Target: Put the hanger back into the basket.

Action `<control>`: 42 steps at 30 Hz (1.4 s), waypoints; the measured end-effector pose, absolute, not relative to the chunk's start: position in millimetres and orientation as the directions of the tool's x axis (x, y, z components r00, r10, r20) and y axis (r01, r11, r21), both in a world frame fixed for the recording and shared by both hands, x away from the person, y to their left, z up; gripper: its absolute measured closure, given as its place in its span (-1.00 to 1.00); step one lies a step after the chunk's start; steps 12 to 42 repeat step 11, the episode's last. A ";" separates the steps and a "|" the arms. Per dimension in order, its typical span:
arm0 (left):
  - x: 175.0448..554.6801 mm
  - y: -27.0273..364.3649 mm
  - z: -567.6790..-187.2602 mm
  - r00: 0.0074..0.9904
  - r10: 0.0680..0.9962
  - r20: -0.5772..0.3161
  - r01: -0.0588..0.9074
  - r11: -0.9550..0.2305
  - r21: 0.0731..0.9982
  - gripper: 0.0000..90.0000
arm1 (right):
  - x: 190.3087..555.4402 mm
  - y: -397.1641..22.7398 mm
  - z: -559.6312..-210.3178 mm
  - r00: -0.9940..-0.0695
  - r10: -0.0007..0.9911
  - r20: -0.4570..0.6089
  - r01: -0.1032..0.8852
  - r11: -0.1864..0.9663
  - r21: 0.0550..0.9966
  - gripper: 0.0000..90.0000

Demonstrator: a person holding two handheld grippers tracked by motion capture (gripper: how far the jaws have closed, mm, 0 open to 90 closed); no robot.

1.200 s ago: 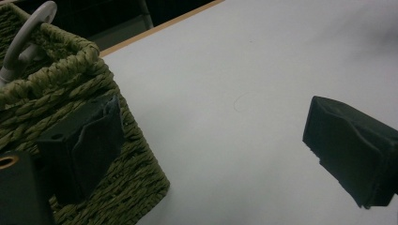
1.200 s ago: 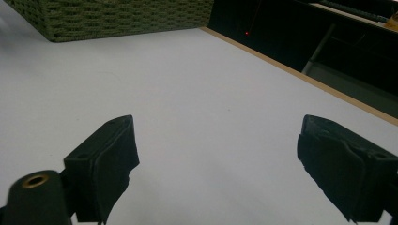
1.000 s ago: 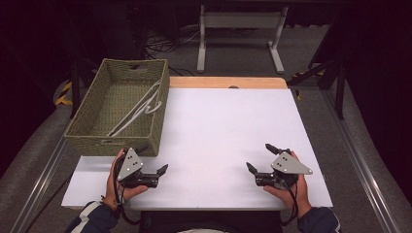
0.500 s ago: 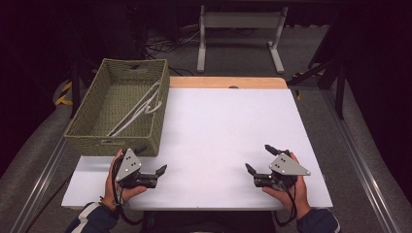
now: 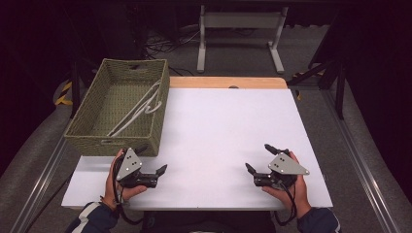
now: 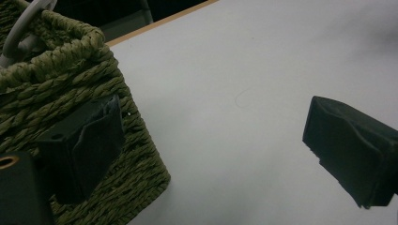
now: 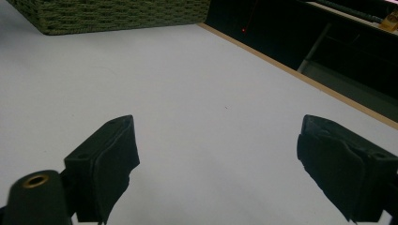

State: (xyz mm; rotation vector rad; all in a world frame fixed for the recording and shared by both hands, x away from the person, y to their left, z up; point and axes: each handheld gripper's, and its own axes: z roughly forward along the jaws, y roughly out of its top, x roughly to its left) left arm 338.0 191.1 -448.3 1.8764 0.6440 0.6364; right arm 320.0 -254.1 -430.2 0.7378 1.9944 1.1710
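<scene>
Left gripper: jaws spread wide, empty, just beside the basket's near corner.
Right gripper: jaws apart, empty, over bare table.
Basket: far-left on the table.
Hanger: white, lying inside the basket, apart from both grippers.

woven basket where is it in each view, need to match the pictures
High view: woven basket at the table's far left, a white hanger inside.
Left gripper view: its near corner at the left edge.
Right gripper view: its side wall along the top left.
Shared landmark: the white tabletop.
</scene>
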 end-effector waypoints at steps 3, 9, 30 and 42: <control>339.5 191.9 -448.7 0.720 0.681 0.136 0.156 -0.349 0.924 -0.85 | 320.8 -254.3 -430.9 -0.594 0.755 -0.277 0.128 0.428 0.894 -0.71; 341.2 193.3 -450.3 0.716 0.685 0.134 0.163 -0.351 0.922 -0.85 | 322.3 -255.0 -432.2 -0.593 0.755 -0.280 0.132 0.433 0.892 -0.71; 339.9 193.3 -450.3 0.713 0.688 0.133 0.166 -0.350 0.922 -0.85 | 323.1 -255.6 -431.9 -0.594 0.756 -0.275 0.136 0.432 0.892 -0.71; 339.9 193.3 -450.3 0.713 0.688 0.133 0.166 -0.350 0.922 -0.85 | 323.1 -255.6 -431.9 -0.594 0.756 -0.275 0.136 0.432 0.892 -0.71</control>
